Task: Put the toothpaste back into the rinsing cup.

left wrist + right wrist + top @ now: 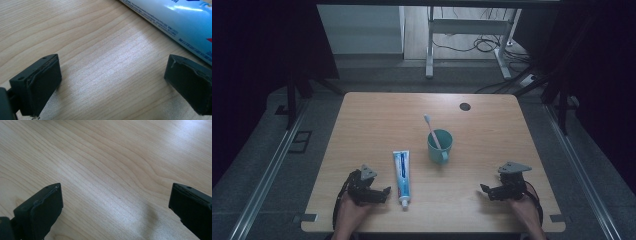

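Left gripper sits right beside the toothpaste tube, right gripper well off to the far side.

The toothpaste tube (401, 177) lies flat on the desk (492, 125), long axis running near-to-far, its white cap toward the person and its crimped end pointing away toward the teal cup (439, 146) with the toothbrush (431, 131) standing in it. The left gripper (384, 191) rests just to the tube's left, jaws spread wide with nothing between them, tips aimed at the cap end; in the left gripper view the tube (175, 22) crosses just beyond one jaw. The right gripper (484, 190) is released too, bare wood between its jaws, well apart from the tube. By my read, the left hand is far the nearer for a grab across the tube's width.
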A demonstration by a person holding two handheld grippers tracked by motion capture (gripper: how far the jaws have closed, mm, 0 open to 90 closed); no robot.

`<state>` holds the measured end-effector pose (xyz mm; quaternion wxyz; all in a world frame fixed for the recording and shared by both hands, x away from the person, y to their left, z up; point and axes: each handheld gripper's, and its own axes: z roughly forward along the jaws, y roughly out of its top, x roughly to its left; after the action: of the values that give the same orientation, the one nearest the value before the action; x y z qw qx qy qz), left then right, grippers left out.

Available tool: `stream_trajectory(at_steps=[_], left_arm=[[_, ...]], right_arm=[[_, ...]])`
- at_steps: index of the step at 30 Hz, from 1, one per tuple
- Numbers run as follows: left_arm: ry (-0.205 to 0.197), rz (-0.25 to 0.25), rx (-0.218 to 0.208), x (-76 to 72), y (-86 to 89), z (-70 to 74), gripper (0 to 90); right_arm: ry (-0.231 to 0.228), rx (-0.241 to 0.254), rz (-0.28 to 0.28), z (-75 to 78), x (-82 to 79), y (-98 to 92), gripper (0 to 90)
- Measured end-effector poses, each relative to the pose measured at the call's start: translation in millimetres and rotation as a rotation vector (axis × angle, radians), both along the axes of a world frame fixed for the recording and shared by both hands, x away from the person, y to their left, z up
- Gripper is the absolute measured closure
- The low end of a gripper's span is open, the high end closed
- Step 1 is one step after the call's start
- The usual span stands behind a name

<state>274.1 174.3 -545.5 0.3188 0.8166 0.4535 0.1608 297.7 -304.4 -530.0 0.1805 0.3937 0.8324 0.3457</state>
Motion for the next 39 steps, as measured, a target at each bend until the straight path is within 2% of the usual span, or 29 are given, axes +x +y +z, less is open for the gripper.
stream_trajectory(at_steps=[8,9,11,17,20,23,25,31,32,35,36,39], left_arm=[[0.0,0.001,-0.001,-0.1,-0.1,0.0,1.1],[-0.001,0.001,0.0,-0.3,0.0,0.0,1.2],[-0.002,0.002,-0.003,-0.7,0.1,0.2,1.7],[-0.014,-0.003,-0.016,-2.0,4.3,3.4,15.8],[-0.019,-0.008,-0.02,-2.4,2.8,5.1,18.6],[-0.037,-0.014,-0.029,-3.8,1.3,10.3,29.3],[-0.054,-0.013,-0.057,-5.6,2.3,17.7,37.7],[-0.079,-0.022,-0.085,-9.1,3.9,27.2,52.0],[-0.079,-0.029,-0.083,-9.6,3.4,29.0,58.3],[-0.075,-0.048,-0.098,-10.2,0.5,32.5,66.2],[-0.074,-0.054,-0.098,-10.4,-0.7,33.8,66.2],[-0.076,-0.071,-0.092,-10.3,-4.9,37.2,78.5]], right_arm=[[0.006,-0.024,0.0,-10.2,-0.2,-3.5,0.0],[0.012,-0.004,-0.002,-12.4,0.0,-4.6,0.0],[0.019,-0.001,-0.002,-12.5,0.5,-5.4,0.0],[0.034,0.01,-0.008,-12.8,0.0,-6.6,0.8],[0.034,0.01,-0.01,-12.8,-0.3,-6.6,0.8],[0.033,0.01,-0.014,-12.8,-0.7,-6.6,0.8],[0.034,0.011,-0.014,-12.8,-0.7,-6.6,0.8],[0.034,0.011,-0.014,-12.8,-0.7,-6.6,0.8],[0.033,0.011,-0.014,-12.8,-0.7,-6.6,0.8],[0.033,0.01,-0.014,-12.8,-0.7,-6.6,0.8],[0.033,0.01,-0.014,-12.8,-0.7,-6.6,0.8],[0.033,0.01,-0.014,-12.8,-0.7,-6.6,0.8]])
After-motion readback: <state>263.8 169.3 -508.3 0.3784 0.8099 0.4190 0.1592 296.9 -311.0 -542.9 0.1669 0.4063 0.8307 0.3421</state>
